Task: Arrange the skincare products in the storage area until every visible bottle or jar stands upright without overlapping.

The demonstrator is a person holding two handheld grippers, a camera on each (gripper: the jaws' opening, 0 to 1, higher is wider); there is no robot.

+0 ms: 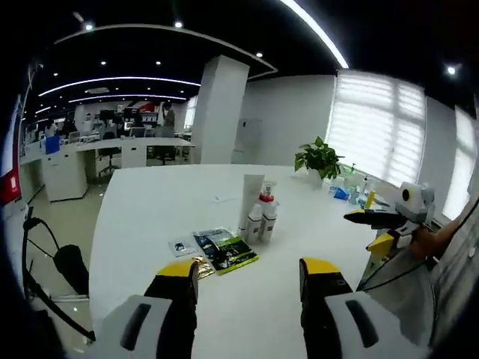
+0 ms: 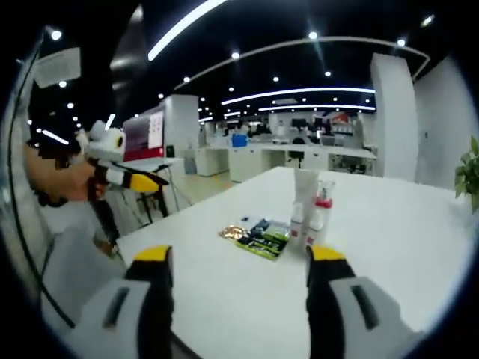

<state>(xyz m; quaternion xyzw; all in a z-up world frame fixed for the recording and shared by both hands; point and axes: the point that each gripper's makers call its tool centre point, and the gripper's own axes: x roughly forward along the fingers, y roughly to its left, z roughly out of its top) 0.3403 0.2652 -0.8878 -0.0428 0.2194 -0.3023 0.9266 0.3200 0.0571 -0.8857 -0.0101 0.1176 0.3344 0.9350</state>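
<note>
your left gripper and right gripper jaws stand apart; ahead of them, bottles stand upright beside sachets on the counter

Smooth matt white table, glossy printed sachets, white plastic bottles.

- The left gripper has grey bodies, black jaws and yellow tips.
- The right gripper carries the same grey, black and yellow.
- The table under both claws is plain white.
- Ahead of the left gripper's jaws, the bottles are white; one has a red collar under a clear pump top.
- The tube behind them is white.
- Just ahead of the left jaw tip, the sachets are dark with green and blue print; one packet is gold.
- Farther off to the right, the plant is green.
- The pillar beyond is white.
</note>
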